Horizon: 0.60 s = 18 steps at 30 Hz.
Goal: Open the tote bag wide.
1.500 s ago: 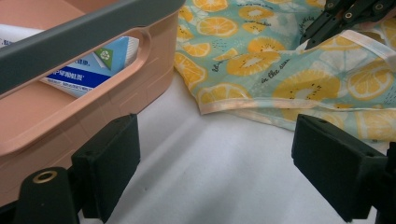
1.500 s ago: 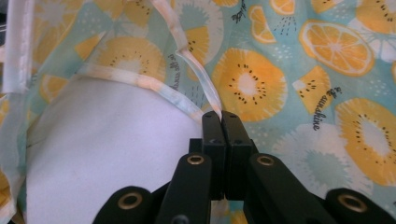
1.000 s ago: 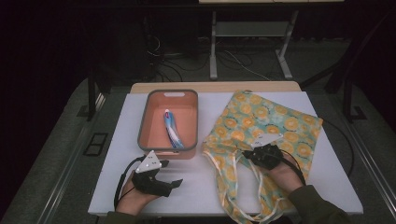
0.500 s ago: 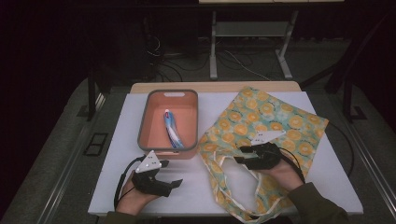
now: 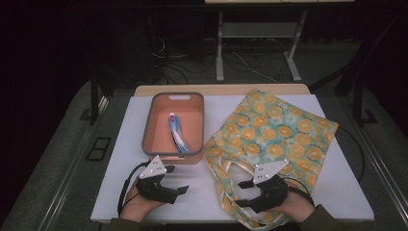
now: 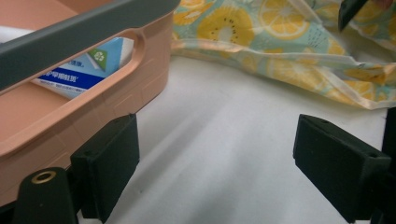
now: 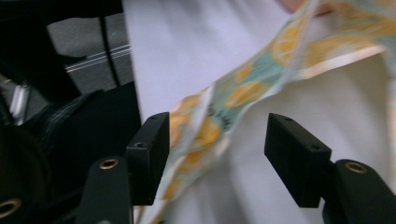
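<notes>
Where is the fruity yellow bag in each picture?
High view: the bag lies right of the tray, on the table.
Left gripper view: across the top, right of the tray.
Right gripper view: its strap hangs between the open jaws.
Shared landmark: the white table.

The high view is lit from above onto the white table (image 5: 337, 192), while the floor and far room sink into near black. Shadows under the tray (image 5: 173, 126) are soft and short. The left gripper view is sharp and evenly bright, without glare. The right gripper view is smeared by motion blur: the patterned bag strap (image 7: 224, 107) streaks, its edges soft.
</notes>
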Available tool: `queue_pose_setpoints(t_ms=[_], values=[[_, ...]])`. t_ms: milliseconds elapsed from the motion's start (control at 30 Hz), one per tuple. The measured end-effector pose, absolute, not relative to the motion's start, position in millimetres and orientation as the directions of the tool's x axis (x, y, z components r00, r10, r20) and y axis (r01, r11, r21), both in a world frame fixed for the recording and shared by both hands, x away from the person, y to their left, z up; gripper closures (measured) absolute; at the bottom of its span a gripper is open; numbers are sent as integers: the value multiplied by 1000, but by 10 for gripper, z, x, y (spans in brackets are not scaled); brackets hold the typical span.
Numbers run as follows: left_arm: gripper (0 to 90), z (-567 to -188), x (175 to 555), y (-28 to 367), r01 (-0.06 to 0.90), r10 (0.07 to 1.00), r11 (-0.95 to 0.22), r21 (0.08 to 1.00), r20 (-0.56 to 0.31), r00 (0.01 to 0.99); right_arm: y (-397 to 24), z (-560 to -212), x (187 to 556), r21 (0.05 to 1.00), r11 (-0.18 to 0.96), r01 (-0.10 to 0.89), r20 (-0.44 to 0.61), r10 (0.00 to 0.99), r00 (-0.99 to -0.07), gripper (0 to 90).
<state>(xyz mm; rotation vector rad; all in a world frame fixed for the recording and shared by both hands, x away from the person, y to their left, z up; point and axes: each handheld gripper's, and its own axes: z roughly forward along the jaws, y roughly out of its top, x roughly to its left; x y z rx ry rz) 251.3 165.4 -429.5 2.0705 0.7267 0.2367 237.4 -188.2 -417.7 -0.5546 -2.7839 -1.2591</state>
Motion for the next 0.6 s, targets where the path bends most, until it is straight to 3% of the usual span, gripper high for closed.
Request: queue_pose_setpoints(t_ms=[167, 300, 400, 600], values=[[70, -4306, 2516, 1648, 401, 570, -424, 812, -105, 815, -1808, -4260, 2344, 679, 652, 337, 195, 283, -939, 397], [10, -4332, 2532, 1652, 412, 576, -432, 802, -106, 810, -1798, -4315, 2357, 656, 681, 325, 204, 254, -945, 547], [0, -4333, 2535, 1658, 405, 574, -433, 805, -100, 813, -1810, -4303, 2364, 658, 682, 320, 213, 240, -947, 764], [0, -4353, 2555, 1681, 416, 577, -436, 798, -107, 810, -1868, -4208, 2426, 693, 650, 314, 188, 257, -948, 859]])
